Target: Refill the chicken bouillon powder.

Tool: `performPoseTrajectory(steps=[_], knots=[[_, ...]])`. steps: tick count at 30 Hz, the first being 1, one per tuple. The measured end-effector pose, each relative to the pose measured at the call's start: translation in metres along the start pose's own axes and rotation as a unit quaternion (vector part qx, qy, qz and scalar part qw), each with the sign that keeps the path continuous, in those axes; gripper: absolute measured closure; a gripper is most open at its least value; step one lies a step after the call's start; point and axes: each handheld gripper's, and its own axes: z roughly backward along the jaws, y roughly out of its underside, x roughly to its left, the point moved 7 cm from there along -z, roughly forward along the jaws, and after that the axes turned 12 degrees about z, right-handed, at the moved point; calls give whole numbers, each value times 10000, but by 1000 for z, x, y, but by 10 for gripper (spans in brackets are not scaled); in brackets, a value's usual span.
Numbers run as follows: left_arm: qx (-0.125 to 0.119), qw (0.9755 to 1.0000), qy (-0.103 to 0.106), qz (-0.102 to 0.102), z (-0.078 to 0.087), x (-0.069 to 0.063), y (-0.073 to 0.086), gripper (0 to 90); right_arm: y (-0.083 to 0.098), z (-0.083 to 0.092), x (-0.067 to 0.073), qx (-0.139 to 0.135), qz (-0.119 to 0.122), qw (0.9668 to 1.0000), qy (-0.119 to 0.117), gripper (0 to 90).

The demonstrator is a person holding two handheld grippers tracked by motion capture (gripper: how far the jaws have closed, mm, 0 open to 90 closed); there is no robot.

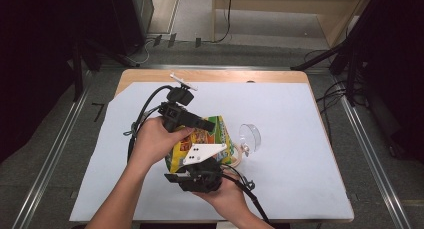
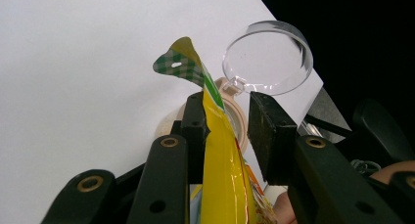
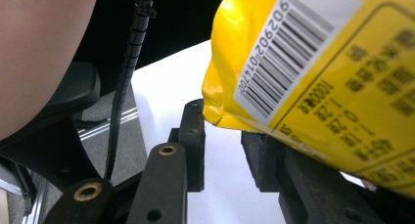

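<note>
Yellow snack bag [image 2: 222, 175]: light, crinkly, slippery; grip sealed edges. Left gripper [image 2: 227, 128] fingers spread around top; right gripper [image 3: 222, 145] fingers spread at corner.

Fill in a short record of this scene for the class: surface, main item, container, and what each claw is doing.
surface: table under a pale sheet
main item: yellow snack bag, raised above the sheet, barcode panel toward the right claw's camera
container: beige jar behind the bag, its clear lid swung open
left claw: bag's top edge lies against one pad, gap at the other; jaws open
right claw: bag's bottom corner sits between the jaws, not pinched; jaws open
</note>
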Motion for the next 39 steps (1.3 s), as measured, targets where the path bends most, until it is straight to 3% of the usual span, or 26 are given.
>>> performPoseTrajectory(steps=[39], knots=[[0, 10000, 15, 90, 2, 0, -4, 688, -6, 1, 0, 60, -58, 9999, -136, 729]])
